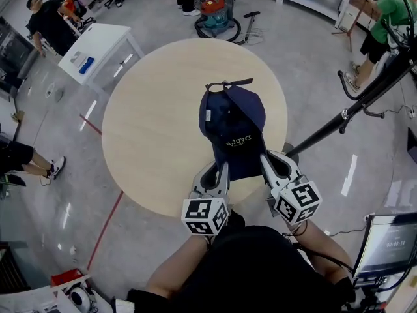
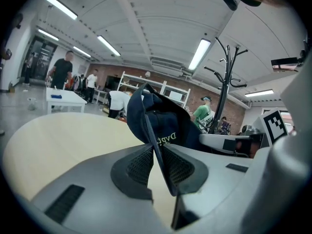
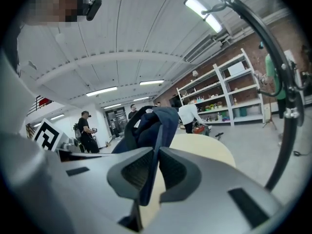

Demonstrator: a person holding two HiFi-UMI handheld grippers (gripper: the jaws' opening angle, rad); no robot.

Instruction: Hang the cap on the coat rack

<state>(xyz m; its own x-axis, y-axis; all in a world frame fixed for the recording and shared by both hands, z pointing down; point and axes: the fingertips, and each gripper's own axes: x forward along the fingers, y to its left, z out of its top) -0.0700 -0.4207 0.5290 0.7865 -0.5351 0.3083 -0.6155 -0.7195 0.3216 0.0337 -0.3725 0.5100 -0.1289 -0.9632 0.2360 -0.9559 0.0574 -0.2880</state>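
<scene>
Your left gripper has its jaws clamped on the left edge of the cap's brim; the dark fabric runs edge-on between the pads. Your right gripper is the same on the right edge, jaws pinched on the cloth. Both grips sit side by side just in front of you, close together, with the brim spanning the gap.

Cap orientation: the brim points back at you, with the crown away from you. The back strap is at the far end, looped up. The long axis runs straight out from you across the round table. The pale lettering on the front panel faces up in the head view.

Position: the cap is over the near half of the table, roughly on its centre line. In both gripper views the crown stands above the jaws and looks clear of the tabletop.

The coat rack is off to your right, past the table edge and well apart from the cap.
</scene>
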